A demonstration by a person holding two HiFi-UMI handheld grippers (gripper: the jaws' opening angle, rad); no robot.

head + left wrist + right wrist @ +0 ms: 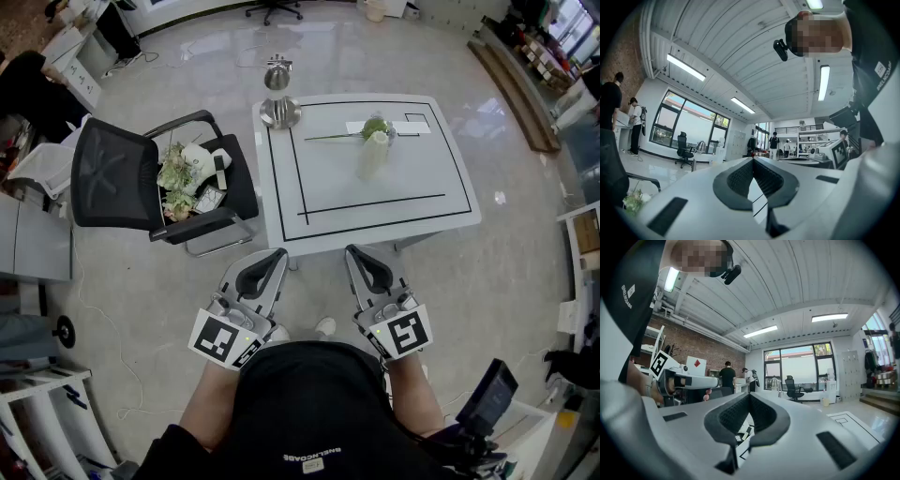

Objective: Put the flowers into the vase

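A pale vase (371,159) stands on the white table (431,202). By its top is a green flower head (378,126), and a thin stem (328,137) runs left from it across the tabletop. A bunch of white and green flowers (183,172) lies on the seat of a black chair (112,178) left of the table. My left gripper (277,254) and right gripper (355,251) are side by side in front of the table's near edge, both shut and empty. The left gripper (753,160) and right gripper (749,396) views show the pads pressed together with nothing between them.
A silver metal stand (278,111) sits on the table's far left corner. Black lines mark out the tabletop. Desks and shelves (37,234) stand at the left, and more furniture (581,234) at the right. People stand far off in the room.
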